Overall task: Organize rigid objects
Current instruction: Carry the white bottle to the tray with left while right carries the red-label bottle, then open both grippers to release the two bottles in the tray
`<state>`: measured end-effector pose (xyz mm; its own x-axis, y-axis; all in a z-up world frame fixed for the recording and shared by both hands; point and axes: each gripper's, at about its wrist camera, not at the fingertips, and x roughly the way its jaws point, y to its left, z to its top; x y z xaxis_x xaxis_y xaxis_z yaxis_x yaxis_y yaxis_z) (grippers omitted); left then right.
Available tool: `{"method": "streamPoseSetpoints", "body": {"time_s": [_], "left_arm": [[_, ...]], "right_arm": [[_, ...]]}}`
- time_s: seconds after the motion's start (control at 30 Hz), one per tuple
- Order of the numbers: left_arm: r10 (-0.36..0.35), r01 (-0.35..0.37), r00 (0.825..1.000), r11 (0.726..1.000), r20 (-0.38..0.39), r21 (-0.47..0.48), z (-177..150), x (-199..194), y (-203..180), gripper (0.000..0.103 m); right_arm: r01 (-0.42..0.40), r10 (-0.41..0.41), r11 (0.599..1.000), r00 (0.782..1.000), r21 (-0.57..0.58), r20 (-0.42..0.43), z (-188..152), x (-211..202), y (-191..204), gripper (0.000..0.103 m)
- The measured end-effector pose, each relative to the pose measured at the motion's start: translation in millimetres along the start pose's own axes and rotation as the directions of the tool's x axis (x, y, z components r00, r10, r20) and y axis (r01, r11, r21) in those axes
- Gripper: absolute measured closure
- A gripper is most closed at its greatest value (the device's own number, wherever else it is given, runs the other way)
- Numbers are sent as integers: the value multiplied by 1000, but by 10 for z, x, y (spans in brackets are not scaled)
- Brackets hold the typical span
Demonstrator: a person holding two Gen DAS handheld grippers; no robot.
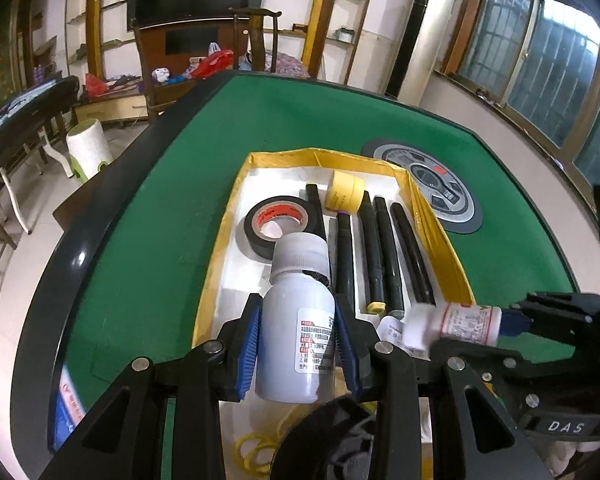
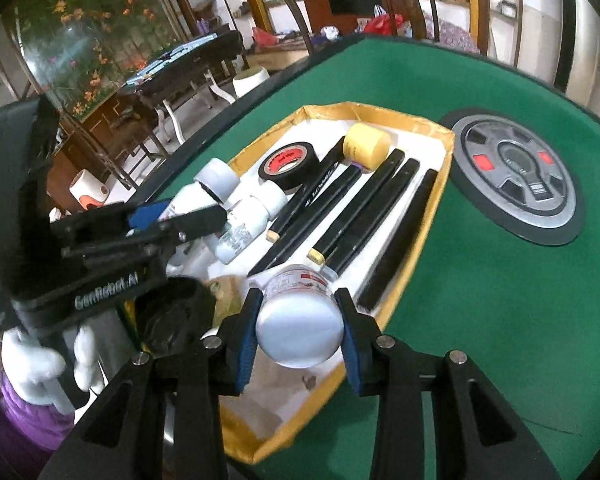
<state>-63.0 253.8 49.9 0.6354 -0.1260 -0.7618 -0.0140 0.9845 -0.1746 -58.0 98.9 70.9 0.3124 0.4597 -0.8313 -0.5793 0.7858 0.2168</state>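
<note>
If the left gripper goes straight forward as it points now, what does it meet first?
Probably the black tape roll in the yellow-edged tray: it lies just beyond the cap of the white bottle that the left gripper holds. Depth is uncertain.

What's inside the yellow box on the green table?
Inside the yellow box lie black markers, a black tape roll, a yellow tape roll and small white bottles. The grippers and their bottles cover part of the floor near the camera.

The left tool (image 1: 300,332) points steeply downward, its blue pads clamped on a white bottle (image 1: 296,320). The right tool (image 2: 300,326), angled down likewise, grips a second white bottle (image 2: 300,320). A white-gloved hand (image 2: 48,364) holds the left tool's handle.
</note>
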Motion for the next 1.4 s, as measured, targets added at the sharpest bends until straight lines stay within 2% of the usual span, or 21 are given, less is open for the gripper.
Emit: {"method": "streamPoseSetpoints", "body": {"time_s": [0.23, 0.43, 0.6, 0.83, 0.93, 1.07, 1.13, 1.2, 1.27, 1.4], "left_arm": [[-18, 18, 999, 1000, -27, 4, 43, 156, -3, 66], [3, -2, 1000, 999, -27, 43, 59, 188, -65, 66], [26, -26, 999, 1000, -41, 17, 73, 252, -6, 61], [52, -51, 998, 999, -48, 14, 172, 393, -12, 61], [43, -43, 999, 999, -17, 13, 170, 312, -41, 61], [52, -53, 998, 998, 23, 29, 137, 199, -100, 61], [57, -58, 998, 998, 41, 28, 123, 140, -119, 60], [71, -73, 996, 997, 61, 31, 114, 77, -148, 51], [92, -95, 992, 995, 88, 36, 99, 4, -174, 49], [115, -119, 986, 992, 118, 29, 78, -113, -166, 43]], "right_arm": [[13, -10, 999, 999, 53, -45, 172, 191, -112, 68], [29, -24, 997, 998, 78, -64, 240, 294, -175, 68], [39, -33, 997, 996, 73, -84, 218, 258, -115, 68], [141, -137, 989, 988, 40, -77, 279, 372, -72, 68], [153, -150, 988, 986, 30, -77, 249, 372, -65, 68], [128, -126, 991, 989, 31, -74, 186, 327, -43, 67], [110, -108, 993, 992, 39, -65, 173, 327, -50, 63], [109, -106, 993, 993, 40, -55, 165, 326, -53, 63], [121, -119, 992, 992, 27, -44, 143, 318, -25, 61], [137, -137, 990, 990, -15, -16, 105, 288, 85, 48]]}}
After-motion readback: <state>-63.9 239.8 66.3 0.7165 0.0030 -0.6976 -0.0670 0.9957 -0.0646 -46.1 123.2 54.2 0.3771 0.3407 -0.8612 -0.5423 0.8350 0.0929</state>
